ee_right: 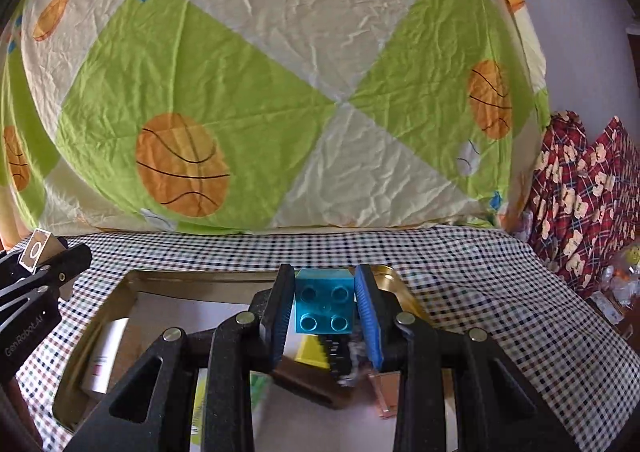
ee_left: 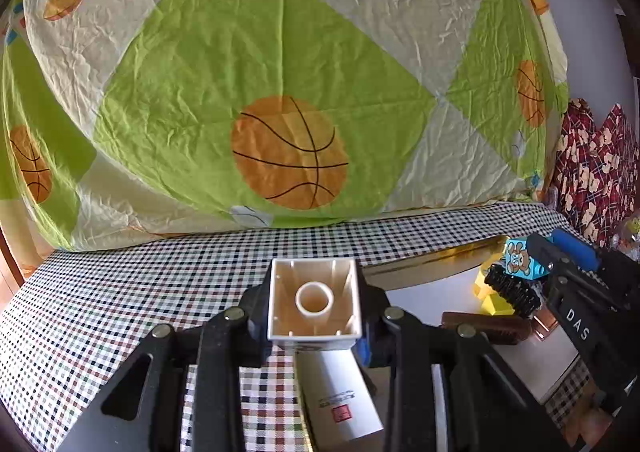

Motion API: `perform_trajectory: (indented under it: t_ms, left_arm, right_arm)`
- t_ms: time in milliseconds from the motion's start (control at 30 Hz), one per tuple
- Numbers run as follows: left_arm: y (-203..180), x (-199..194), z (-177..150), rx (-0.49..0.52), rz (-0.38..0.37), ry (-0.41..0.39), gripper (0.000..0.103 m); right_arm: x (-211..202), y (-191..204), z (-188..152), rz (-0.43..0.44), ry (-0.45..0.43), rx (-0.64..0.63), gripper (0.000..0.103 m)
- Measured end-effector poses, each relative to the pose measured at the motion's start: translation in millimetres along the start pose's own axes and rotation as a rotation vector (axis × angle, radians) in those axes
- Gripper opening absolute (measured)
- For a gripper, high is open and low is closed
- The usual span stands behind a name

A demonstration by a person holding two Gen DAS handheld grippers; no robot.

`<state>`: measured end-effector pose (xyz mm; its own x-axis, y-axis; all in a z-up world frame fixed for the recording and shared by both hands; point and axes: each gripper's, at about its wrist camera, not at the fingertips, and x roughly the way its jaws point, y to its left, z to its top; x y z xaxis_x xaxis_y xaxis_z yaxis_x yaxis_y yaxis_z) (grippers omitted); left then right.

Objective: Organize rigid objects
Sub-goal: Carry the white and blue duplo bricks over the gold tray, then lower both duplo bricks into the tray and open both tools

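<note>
Clamping blocks — left gripper (ee_left: 315,302) white block (ee_left: 314,299), right gripper (ee_right: 325,306) blue block (ee_right: 325,306).

You work over a checked cloth (ee_right: 460,272) covering the surface; a gold tray (ee_right: 192,277) lies directly on it, against the basketball-print bedding (ee_right: 280,92).

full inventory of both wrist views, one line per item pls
White brick: 1, white, hollow underside facing camera, held in left tongs.
Blue brick: 1, teal-blue, studs facing camera, held in right tongs.
Tray: 1, gold rim, on the checked cloth.
Yellow bricks: count unclear, yellow, in tray.
White box: 1, white, red label, in tray.
Brown bar: 1, dark brown, in tray.
Checked cloth: 1, black-white check.
Basketball sheet: 1, green-cream, behind.
Left tongs: black, shut.
Right tongs: black, blue pads, shut.
</note>
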<state>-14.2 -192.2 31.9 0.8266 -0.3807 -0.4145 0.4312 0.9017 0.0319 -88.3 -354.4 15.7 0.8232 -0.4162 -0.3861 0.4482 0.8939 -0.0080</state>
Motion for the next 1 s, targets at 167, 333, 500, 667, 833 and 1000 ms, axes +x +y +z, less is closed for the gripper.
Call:
perform_trajectory:
  t_ms: [167,333,500,667,833,1000]
  left_arm:
    - [-25.0,2.7,-2.0,0.033,-0.012,0.007,0.031]
    - [-42.9,6.0,-2.8,0.037,-0.015,0.017,0.031]
    - [-51.4,11.5,-5.2,0.027,0.0,0.034,0.031]
    - [-49.5,12.3,-7.6,0.029,0.013,0.036,0.031]
    - [-44.2,15.6,-7.3,0.012,0.014,0.04,0.031]
    - [-42.5,19.7,-5.6,0.007,0.02,0.043,0.031]
  right_arm:
    - [0.6,-14.1,0.2,-0.02,-0.012,-0.025,0.034]
    - [1.4,-21.6,-0.1,-0.008,-0.007,-0.024,0.034]
    - [5.0,-20.7,0.3,-0.004,0.002,-0.024,0.034]
    - [12.8,-15.4,1.0,-0.008,0.01,-0.043,0.034]
    - [29.1,-15.2,4.4,0.019,0.044,-0.03,0.034]
    - [41.6,-9.9,6.2,0.06,0.081,-0.035,0.034]
